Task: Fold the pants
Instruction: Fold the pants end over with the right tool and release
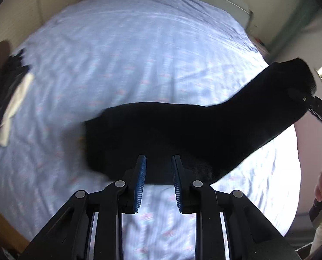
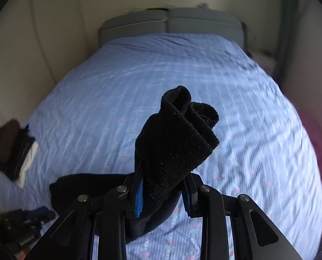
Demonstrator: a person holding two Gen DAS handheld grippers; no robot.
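Pants (image 2: pixel 174 143) — bunched between right gripper (image 2: pixel 163 192) pads — ahead of parted left gripper (image 1: pixel 158 179).

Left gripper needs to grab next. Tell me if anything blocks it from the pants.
Nothing visible does. The left gripper is open just short of the black pants, which lie on the bed; the right gripper holds one end raised.

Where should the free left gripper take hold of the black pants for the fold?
Probably the near hem of the black pants, just ahead of the open left gripper. That edge lies flat on the bed, so come in low from the near side. The right gripper already lifts the ribbed end.
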